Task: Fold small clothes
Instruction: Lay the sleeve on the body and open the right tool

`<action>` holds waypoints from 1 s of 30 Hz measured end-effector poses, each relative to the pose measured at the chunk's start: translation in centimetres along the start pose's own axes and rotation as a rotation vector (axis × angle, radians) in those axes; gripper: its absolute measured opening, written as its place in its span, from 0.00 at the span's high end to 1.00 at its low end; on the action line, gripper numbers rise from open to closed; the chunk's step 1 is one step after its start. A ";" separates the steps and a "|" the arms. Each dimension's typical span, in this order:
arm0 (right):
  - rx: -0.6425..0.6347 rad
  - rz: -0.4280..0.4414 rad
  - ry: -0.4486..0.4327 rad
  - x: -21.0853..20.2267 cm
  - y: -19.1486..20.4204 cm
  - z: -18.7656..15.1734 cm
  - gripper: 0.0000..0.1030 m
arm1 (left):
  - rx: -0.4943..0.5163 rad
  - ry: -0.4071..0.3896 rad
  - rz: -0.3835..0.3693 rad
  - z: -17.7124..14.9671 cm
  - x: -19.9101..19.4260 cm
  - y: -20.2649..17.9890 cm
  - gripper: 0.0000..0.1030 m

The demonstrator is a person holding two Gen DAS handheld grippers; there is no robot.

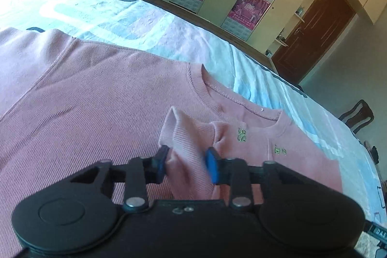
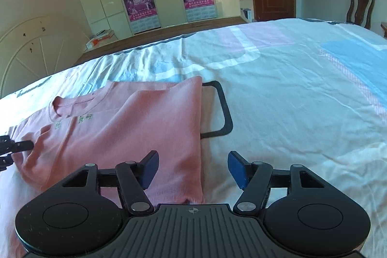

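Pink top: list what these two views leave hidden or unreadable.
- Left wrist view: the pink top runs off the left and bottom edges; the left tongs cover its near part.
- Both views: the green marks below the collar are too small to read.
- Right wrist view: the right tongs hide the top's near hem.

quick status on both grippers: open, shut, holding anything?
Left gripper: shut on the pink sweatshirt, pinching its folded-over sleeve cuff.
Right gripper: open, nothing between its pads, above the sweatshirt's edge.
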State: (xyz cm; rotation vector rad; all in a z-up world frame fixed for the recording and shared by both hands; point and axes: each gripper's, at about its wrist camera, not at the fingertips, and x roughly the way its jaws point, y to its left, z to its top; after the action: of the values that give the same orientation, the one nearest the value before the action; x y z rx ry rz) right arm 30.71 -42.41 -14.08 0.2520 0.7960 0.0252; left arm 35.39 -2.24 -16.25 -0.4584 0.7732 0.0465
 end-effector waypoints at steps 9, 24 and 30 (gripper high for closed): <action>0.060 0.026 0.028 6.7 -0.9 4.3 0.79 | 0.064 -0.064 0.026 -1.2 -1.8 0.7 0.92; -0.104 -0.054 -0.064 4.0 2.9 2.9 0.36 | 0.139 -0.060 0.124 -0.7 -4.2 1.0 0.20; -0.213 -0.096 -0.001 3.5 5.0 -0.9 0.36 | 0.127 -0.026 0.180 -0.4 -7.5 4.9 0.20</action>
State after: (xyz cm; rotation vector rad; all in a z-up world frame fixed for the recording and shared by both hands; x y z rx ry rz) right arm 32.92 -36.95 -15.93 0.0119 0.7972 0.0193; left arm 28.73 2.95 -13.23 -0.2664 0.7852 0.1695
